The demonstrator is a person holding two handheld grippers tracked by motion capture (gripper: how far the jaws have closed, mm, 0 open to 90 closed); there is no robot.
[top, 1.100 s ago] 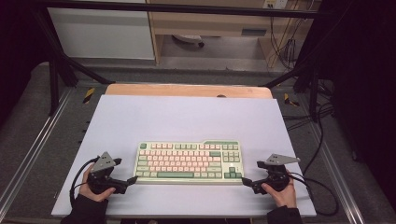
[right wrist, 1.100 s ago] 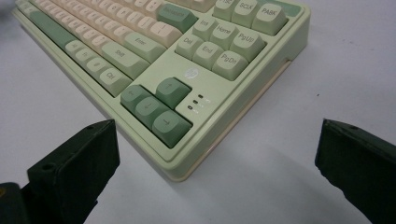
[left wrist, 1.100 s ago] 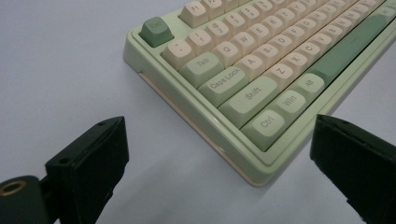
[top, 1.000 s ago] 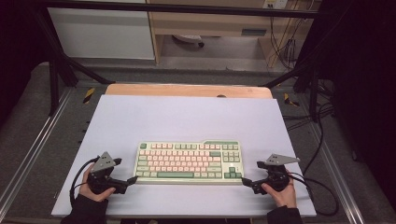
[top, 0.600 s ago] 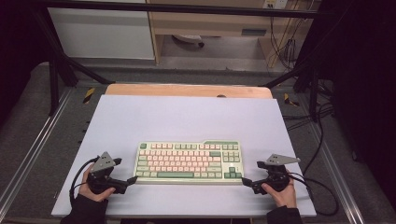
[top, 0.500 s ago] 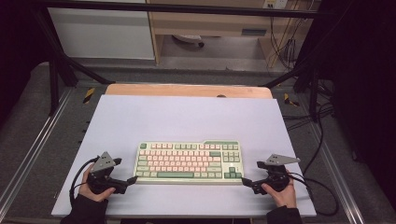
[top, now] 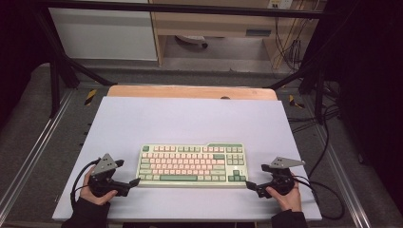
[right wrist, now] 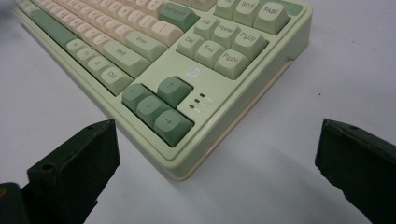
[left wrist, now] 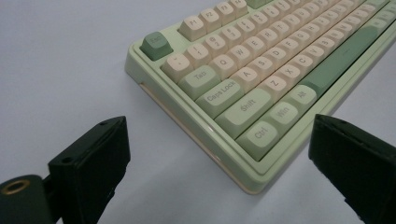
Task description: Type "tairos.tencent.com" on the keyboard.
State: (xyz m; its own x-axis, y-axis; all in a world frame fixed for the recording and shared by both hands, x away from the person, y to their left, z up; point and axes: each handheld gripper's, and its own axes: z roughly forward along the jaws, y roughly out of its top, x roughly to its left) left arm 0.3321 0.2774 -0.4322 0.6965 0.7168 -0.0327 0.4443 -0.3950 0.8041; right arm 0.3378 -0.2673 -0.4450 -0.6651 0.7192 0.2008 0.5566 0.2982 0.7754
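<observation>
Keyboard, a green-and-cream unit, lies flat on the white desk, toward the near edge and roughly centred between left and right, with its long side parallel to that edge. The left gripper is positioned at the near left corner of the keyboard; in the left gripper view its fingers stand wide apart, with the corner carrying the Ctrl key lying between and just beyond them, and no contact with the case is visible. The right gripper is positioned at the near right corner; in the right gripper view its fingers are likewise wide apart, bracketing the corner with the arrow keys, again without visible contact. Each gripper is held low over the desk by a hand entering from the near side. Assessment: the approach to both ends appears complete, but no grasp has been made. Remaining work, as far as can be judged, is to advance each gripper onto its corner, close the fingers on the case edge, and then lift or reposition the keyboard with both sides together.
</observation>
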